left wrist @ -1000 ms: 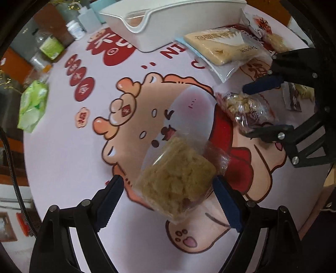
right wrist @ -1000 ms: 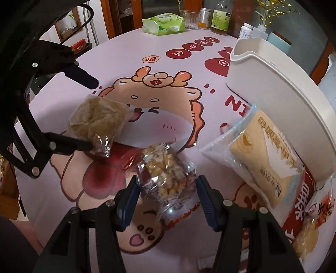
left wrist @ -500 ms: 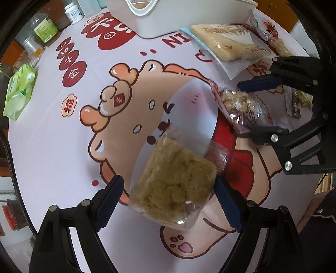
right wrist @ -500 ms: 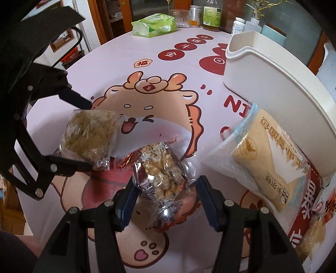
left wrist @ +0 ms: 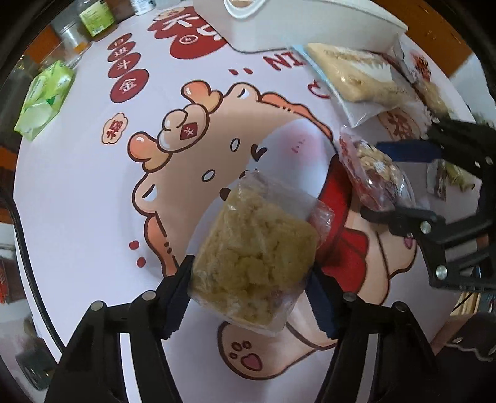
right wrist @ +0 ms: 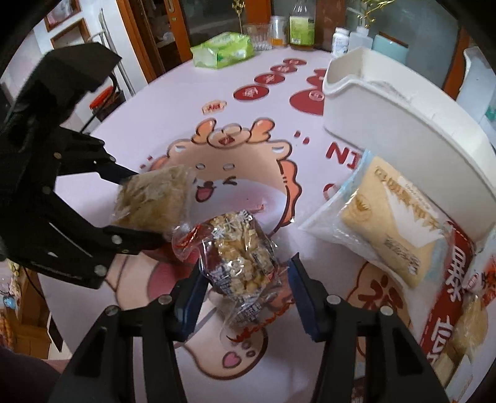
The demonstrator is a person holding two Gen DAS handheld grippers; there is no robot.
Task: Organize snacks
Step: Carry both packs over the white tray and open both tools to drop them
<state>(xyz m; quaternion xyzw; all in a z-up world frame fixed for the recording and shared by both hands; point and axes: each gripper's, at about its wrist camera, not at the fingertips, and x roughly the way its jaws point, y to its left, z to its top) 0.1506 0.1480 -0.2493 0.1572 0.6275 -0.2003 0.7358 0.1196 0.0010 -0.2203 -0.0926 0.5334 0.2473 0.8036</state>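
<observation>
My left gripper (left wrist: pixel 251 297) is shut on a clear bag holding a tan crumbly cake (left wrist: pixel 254 257) and holds it above the table; the bag also shows in the right wrist view (right wrist: pixel 152 198). My right gripper (right wrist: pixel 245 297) is shut on a red-and-clear packet of yellow puffed snack (right wrist: pixel 238 254), lifted off the table; it shows in the left wrist view (left wrist: pixel 372 173) too. A white plastic bin (right wrist: pixel 396 124) stands at the far right. A pale yellow wafer pack (right wrist: pixel 390 223) lies beside the bin.
A green tissue pack (right wrist: pixel 223 51), bottles and jars (right wrist: pixel 302 26) stand at the table's far edge. More snack packets (right wrist: pixel 465 310) lie at the right near the bin. The round table has a cartoon dragon cloth (right wrist: pixel 254 102).
Both grippers have closed on their packets and lifted them. The left gripper with the tan cake bag has risen and drawn back; the right packet has lifted towards the camera.
</observation>
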